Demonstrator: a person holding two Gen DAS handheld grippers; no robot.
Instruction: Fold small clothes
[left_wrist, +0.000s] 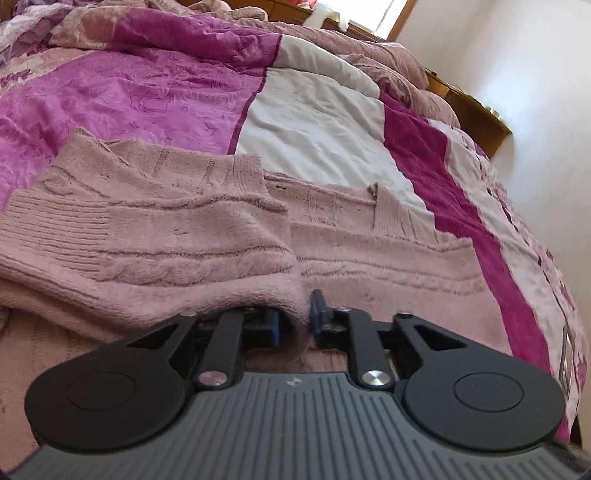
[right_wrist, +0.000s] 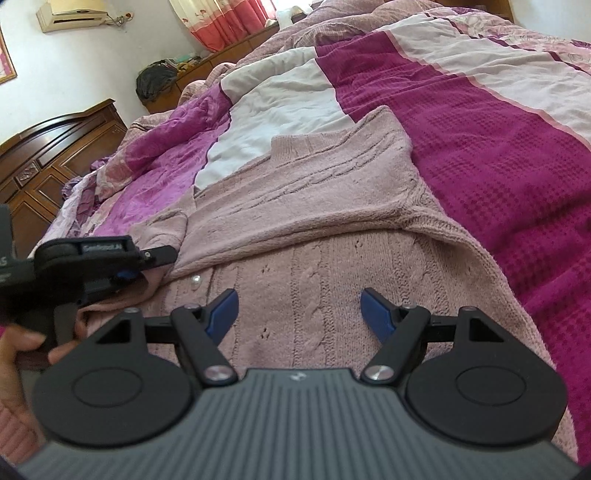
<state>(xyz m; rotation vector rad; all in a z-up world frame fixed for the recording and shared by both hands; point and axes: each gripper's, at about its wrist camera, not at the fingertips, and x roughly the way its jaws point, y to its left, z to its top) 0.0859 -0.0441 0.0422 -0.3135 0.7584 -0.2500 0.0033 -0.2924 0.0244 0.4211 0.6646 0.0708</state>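
Note:
A dusty-pink cable-knit cardigan (right_wrist: 317, 206) lies spread on the bed, with a sleeve folded across its body. It also fills the left wrist view (left_wrist: 184, 236). My left gripper (left_wrist: 295, 317) is shut on a fold of the cardigan's knit at its near edge, with fabric bunched between the blue pads. The left gripper also shows at the left of the right wrist view (right_wrist: 140, 273), held by a hand. My right gripper (right_wrist: 297, 310) is open and empty, just above the cardigan's front panel near a white button (right_wrist: 195, 282).
The bed has a magenta, white and pink patchwork quilt (right_wrist: 480, 129). A dark wooden headboard (right_wrist: 55, 155) stands at the left. A wooden ledge (left_wrist: 472, 110) runs along the white wall. An air conditioner (right_wrist: 70, 13) and red curtains (right_wrist: 225, 18) are far behind.

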